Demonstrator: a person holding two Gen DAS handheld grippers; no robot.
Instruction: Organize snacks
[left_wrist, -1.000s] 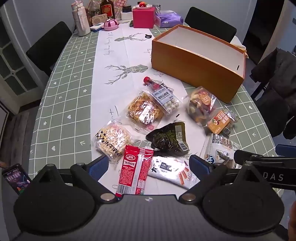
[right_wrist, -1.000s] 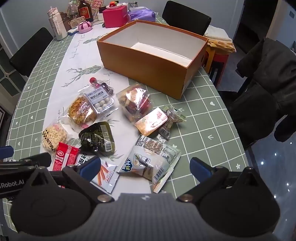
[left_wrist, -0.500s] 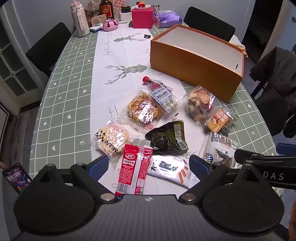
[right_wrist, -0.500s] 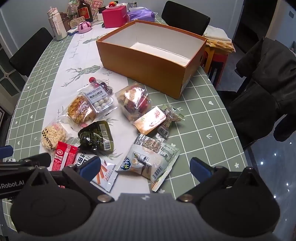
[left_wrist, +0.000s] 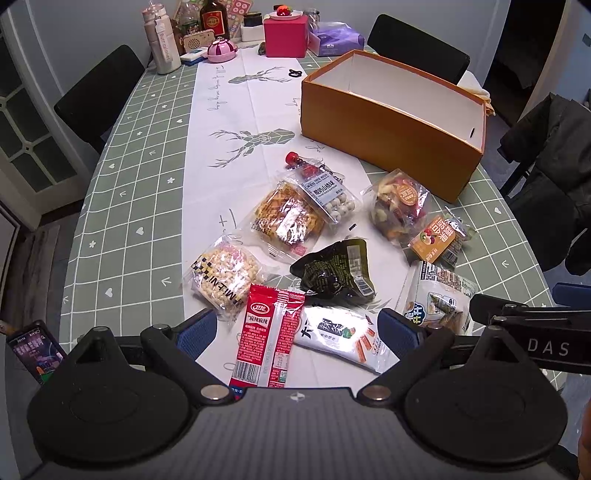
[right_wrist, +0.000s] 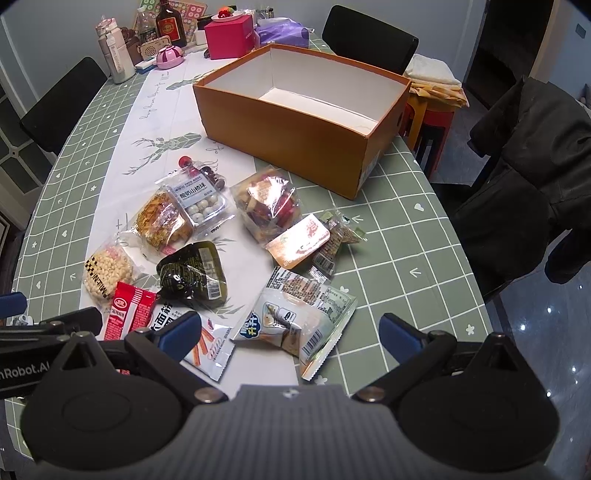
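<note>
The task seems to be at its very beginning. The orange box (right_wrist: 295, 122) stands open toward the far right side of the worktop (left_wrist: 122, 221), and its white inside shows nothing in it, as far as the right wrist view lets me see. All the snack packets lie loose on the worktop, between the box and the near edge.

The left tongs (left_wrist: 295, 328) are released, their blue tips wide apart and holding nothing. They hover above the near edge, over the red sachet (left_wrist: 269, 332) and the white noodle-stick packet (left_wrist: 340, 336). The right tongs (right_wrist: 291, 332) are released as well and also hold nothing. They hang over the pale chip bag (right_wrist: 295, 317), which lies on the green cloth near the right part of the near edge.

Farther from the near edge lie the dark green pouch (left_wrist: 334, 273), the puffed rice cake (left_wrist: 221, 277) and the golden cracker pack (left_wrist: 288, 218). The tray of white balls (left_wrist: 328, 195) partly overlaps the cracker pack. Close to the near wall of the box are the mixed dried fruit bag (right_wrist: 267, 206) and the orange nut packet (right_wrist: 301, 240), which touches it.

I judge that nothing is sorted yet. Every packet is left to be picked up and put in the box.
</note>
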